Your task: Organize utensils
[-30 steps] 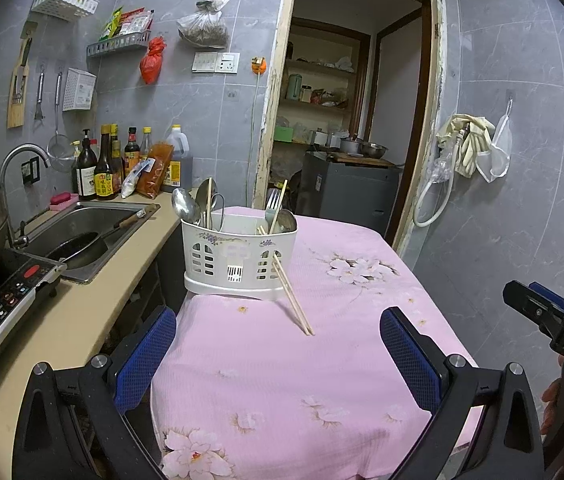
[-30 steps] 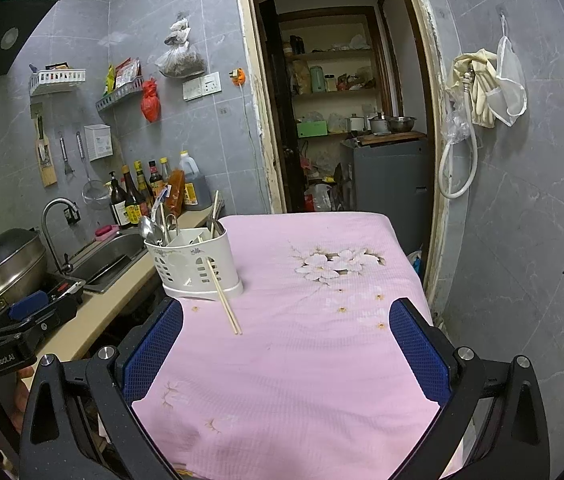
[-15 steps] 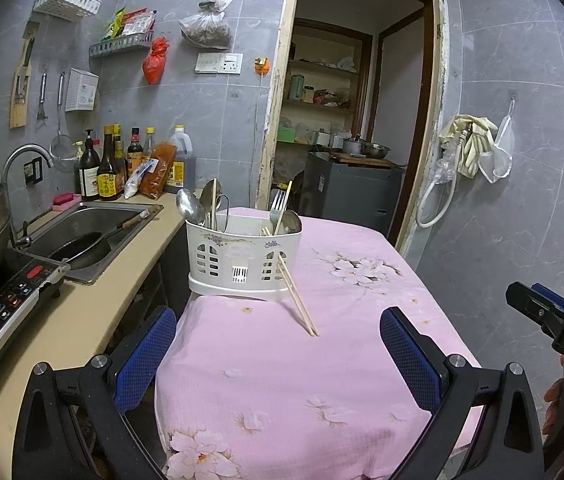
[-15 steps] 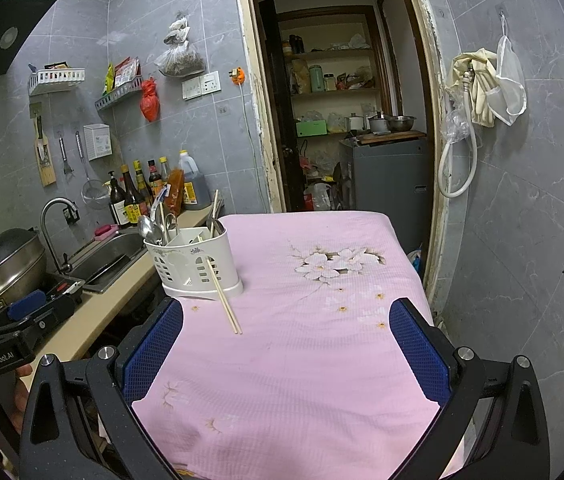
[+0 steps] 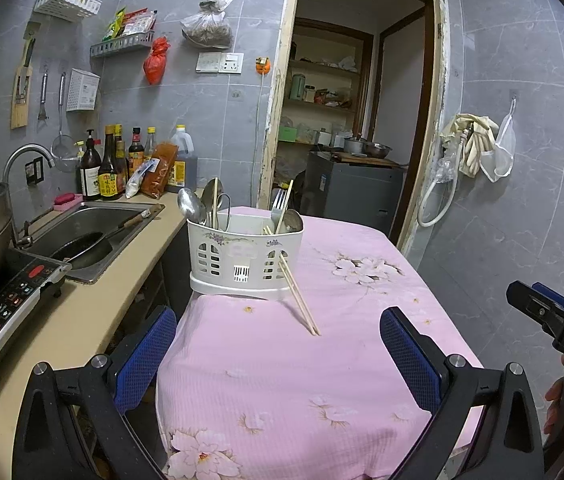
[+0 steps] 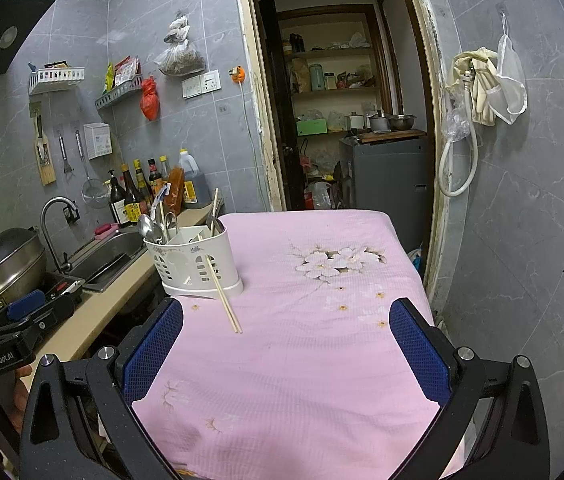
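Both grippers wide apart, empty

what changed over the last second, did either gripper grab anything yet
Nothing was taken hold of or let go. The left gripper eased slightly toward the utensil caddy, which sits a little larger and lower in its view. The right gripper stayed put, open and empty. The chopsticks still lean against the caddy's front on the pink tablecloth.

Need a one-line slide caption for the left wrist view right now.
Open left gripper faces a white utensil caddy on the pink tablecloth, with a chopstick pair leaning against its front.
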### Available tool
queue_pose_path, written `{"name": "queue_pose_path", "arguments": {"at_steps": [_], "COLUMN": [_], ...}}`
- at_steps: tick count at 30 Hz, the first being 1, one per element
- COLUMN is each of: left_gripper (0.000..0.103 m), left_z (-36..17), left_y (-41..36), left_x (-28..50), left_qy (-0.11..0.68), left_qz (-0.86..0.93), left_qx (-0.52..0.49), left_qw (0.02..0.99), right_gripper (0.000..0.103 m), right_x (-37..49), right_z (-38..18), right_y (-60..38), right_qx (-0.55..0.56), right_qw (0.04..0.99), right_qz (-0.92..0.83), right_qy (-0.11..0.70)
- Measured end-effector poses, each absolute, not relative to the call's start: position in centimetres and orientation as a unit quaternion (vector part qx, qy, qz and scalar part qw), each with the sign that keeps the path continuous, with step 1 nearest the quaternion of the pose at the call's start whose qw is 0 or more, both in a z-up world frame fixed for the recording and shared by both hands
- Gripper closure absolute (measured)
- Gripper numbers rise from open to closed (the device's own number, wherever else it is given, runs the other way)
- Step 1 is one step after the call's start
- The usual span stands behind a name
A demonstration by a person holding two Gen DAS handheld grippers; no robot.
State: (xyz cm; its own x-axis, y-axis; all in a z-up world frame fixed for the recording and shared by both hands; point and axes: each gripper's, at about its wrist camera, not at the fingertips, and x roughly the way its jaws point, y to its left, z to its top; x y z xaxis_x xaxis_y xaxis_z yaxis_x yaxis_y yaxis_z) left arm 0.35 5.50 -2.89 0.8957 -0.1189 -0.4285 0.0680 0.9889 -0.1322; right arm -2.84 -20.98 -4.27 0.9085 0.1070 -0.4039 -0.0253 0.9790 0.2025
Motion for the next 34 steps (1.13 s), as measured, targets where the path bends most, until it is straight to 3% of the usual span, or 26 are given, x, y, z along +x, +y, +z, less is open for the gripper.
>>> {"name": "queue_pose_path", "arguments": {"at_steps": [34], "left_gripper": [0.000], "left_z": [-3.0], "left_y": [4.1], "left_x": [1.0], "left_qy": [0.227], "left_qz": [-0.044], "left_qx": [-0.066], "left_qw": [0.971], "right_gripper": [0.002], "right_x": [-2.3], "right_z": [-5.6], "right_y": [-21.5], "right_qx": [0.103], "right_qw": [0.968], "right_qz": [0.034], "right_qy": [0.225]}}
